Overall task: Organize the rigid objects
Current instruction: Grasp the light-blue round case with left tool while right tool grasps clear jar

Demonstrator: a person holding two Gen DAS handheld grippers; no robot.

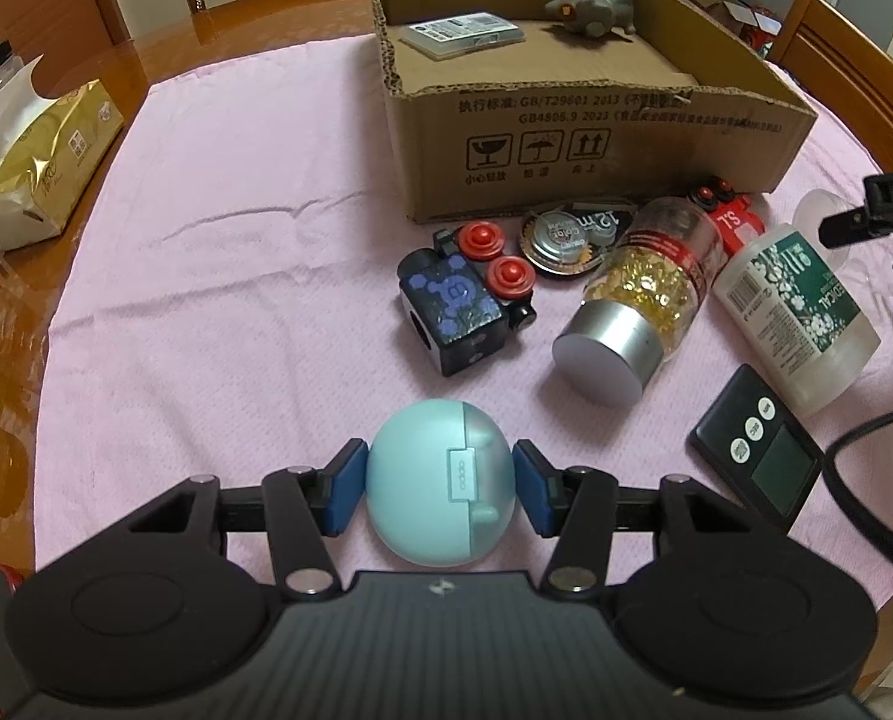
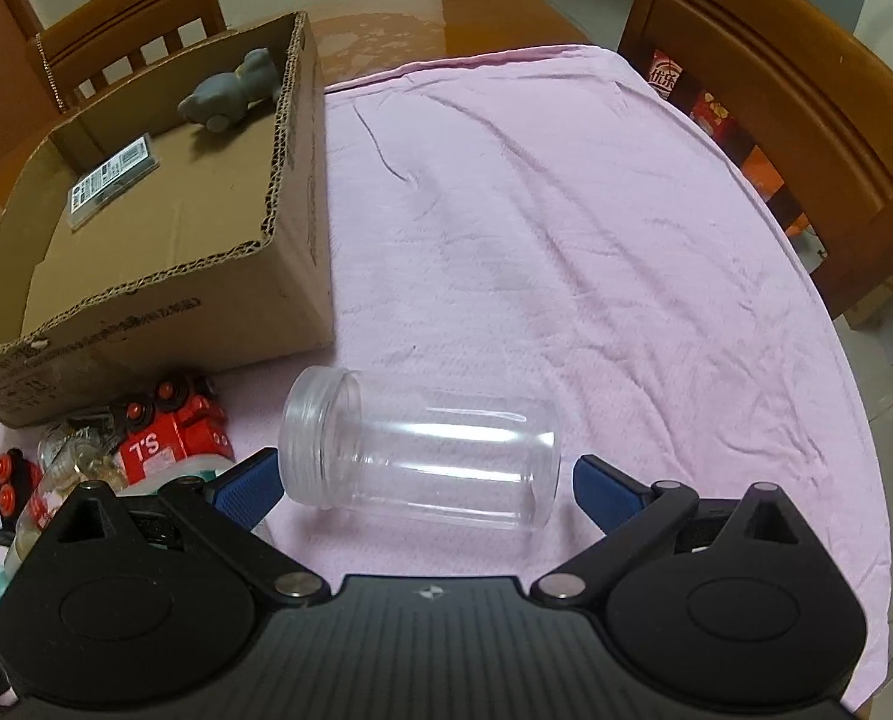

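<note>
In the left wrist view my left gripper is shut on a light blue earbud case, its blue pads touching both sides. Ahead stands an open cardboard box holding a flat clear case and a grey plush toy. In the right wrist view my right gripper is open around a clear empty jar lying on its side on the pink cloth; the pads stand just off its ends. The box is at the left.
In front of the box lie a black toy car with red wheels, a round tin, a jar of gold capsules, a red toy car, a white bottle and a black timer. A tissue pack lies left. Wooden chairs surround the table.
</note>
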